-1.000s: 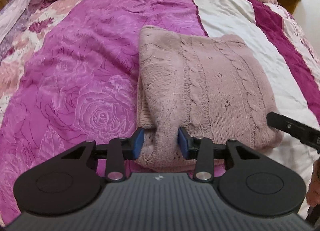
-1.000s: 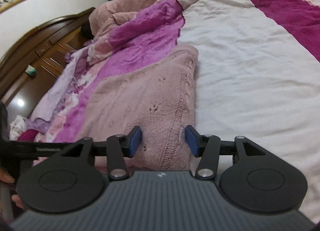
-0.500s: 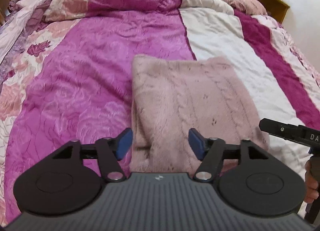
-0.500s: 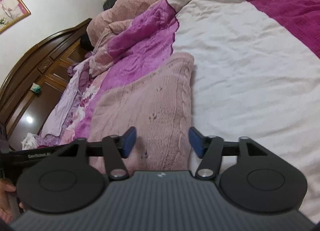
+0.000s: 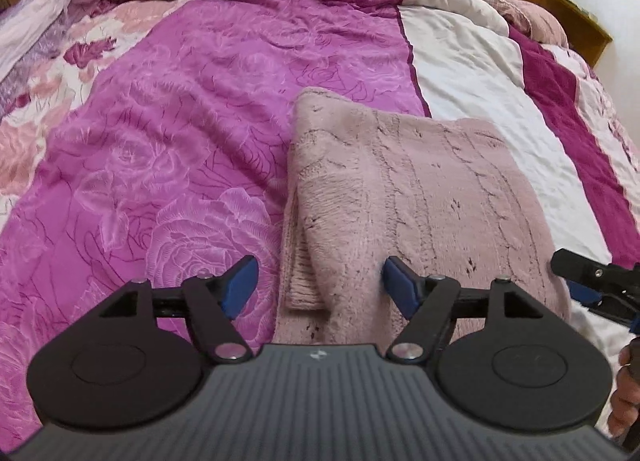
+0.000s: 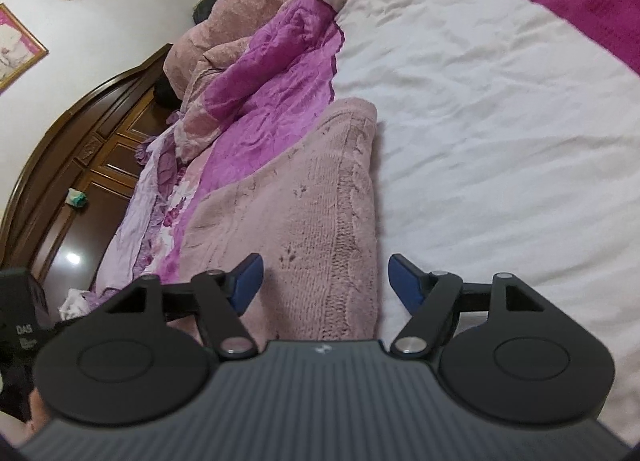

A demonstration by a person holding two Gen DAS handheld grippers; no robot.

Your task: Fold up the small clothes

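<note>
One pink knit sweater (image 5: 416, 197), folded to rectangle, lies on quilt (image 5: 168, 133) across magenta and white panels (near bed edge).

Left gripper (image 5: 318, 285): jaws just been opening, now apart, near hem between them, pads not pressing. Right gripper (image 6: 325, 282): same, straddling right fold edge.

Risk: withdrawing pad snags loose knit, drags layers, fold springs open.

Count: one sweater, two grippers, one quilt.

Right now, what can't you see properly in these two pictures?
- Sweater: its near edge is hidden behind the left gripper body in the left view, and behind the right gripper body in the right view.
- Wall picture: cut off by the right view's left edge, blurry.
- Small green thing on the wooden cabinet: too small to tell.
</note>
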